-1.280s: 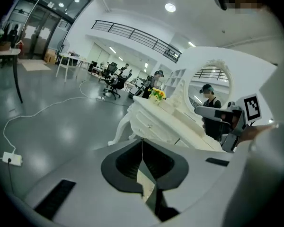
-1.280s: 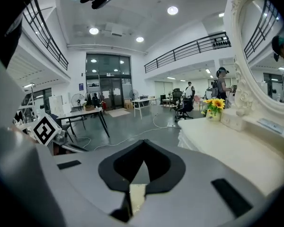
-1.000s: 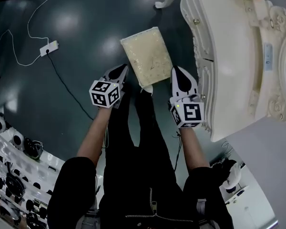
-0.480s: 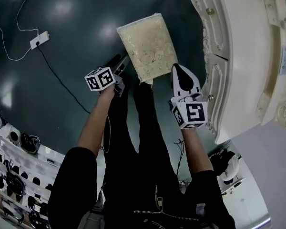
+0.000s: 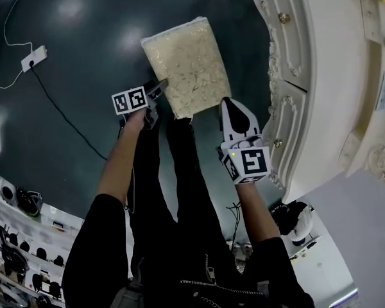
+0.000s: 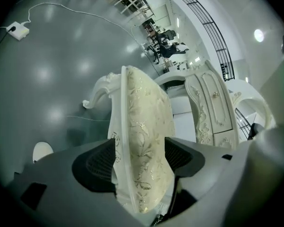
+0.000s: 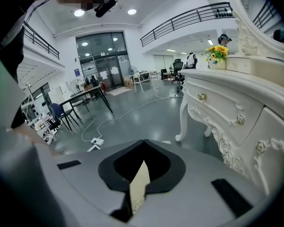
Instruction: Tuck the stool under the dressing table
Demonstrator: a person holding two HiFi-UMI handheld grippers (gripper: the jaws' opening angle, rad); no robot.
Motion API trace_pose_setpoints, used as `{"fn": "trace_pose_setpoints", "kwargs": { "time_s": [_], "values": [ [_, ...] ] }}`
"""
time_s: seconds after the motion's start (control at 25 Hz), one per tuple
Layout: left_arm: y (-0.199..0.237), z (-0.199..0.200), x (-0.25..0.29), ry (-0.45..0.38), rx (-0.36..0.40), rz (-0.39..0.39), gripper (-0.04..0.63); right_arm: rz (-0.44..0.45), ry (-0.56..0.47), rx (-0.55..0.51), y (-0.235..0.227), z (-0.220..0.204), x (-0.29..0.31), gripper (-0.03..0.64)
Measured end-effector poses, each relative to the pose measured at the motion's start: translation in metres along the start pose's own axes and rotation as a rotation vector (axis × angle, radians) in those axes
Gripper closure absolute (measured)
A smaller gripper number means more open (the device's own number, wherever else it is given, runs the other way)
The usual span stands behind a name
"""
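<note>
The stool point(image 5: 186, 66) stands on the dark floor point(image 5: 77, 63), just left of the dressing table point(image 5: 333, 76) and not under it. Its seat is a cream oblong cushion, padded, with a pale gold leaf pattern and a white carved frame and leg.

My left tool point(image 6: 139, 157) is clamped on the near left edge of the seat, with the cushion filling the space between the jaws. My right tool point(image 7: 141, 167) is at the near right corner, closed to a slit on a thin strip of the same patterned fabric.
</note>
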State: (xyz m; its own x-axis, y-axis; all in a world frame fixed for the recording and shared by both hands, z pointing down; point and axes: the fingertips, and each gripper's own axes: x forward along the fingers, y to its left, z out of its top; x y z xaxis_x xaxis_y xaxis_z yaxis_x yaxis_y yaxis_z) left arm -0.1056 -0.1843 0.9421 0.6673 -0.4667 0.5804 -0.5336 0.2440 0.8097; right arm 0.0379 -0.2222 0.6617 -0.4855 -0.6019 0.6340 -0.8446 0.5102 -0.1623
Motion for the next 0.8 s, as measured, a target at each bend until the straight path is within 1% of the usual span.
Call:
{"fn": "trace_pose_setpoints", "kwargs": {
  "time_s": [0.16, 0.4, 0.44, 0.52, 0.64, 0.8],
  "values": [
    [0.004, 0.0, 0.02, 0.007, -0.003, -0.038, 0.278, 0.0, 0.023, 0.02, -0.002, -0.017, 0.005, 0.611],
    [0.003, 0.007, 0.031, 0.021, 0.048, -0.101, 0.287, -0.002, 0.055, 0.039, -0.007, -0.038, 0.009, 0.611],
    [0.001, 0.008, 0.032, 0.021, 0.064, -0.107, 0.307, -0.003, 0.059, 0.042, -0.008, -0.041, 0.01, 0.611],
    [-0.004, 0.012, 0.038, 0.022, 0.082, -0.108, 0.31, -0.005, 0.065, 0.049, -0.01, -0.046, 0.011, 0.611],
    [-0.013, 0.018, 0.05, 0.014, 0.079, -0.101, 0.316, -0.004, 0.068, 0.063, -0.01, -0.05, 0.016, 0.611],
    [-0.028, 0.019, 0.072, 0.034, 0.075, -0.128, 0.316, -0.01, 0.058, 0.082, -0.015, -0.05, 0.018, 0.611]
  ]
}}
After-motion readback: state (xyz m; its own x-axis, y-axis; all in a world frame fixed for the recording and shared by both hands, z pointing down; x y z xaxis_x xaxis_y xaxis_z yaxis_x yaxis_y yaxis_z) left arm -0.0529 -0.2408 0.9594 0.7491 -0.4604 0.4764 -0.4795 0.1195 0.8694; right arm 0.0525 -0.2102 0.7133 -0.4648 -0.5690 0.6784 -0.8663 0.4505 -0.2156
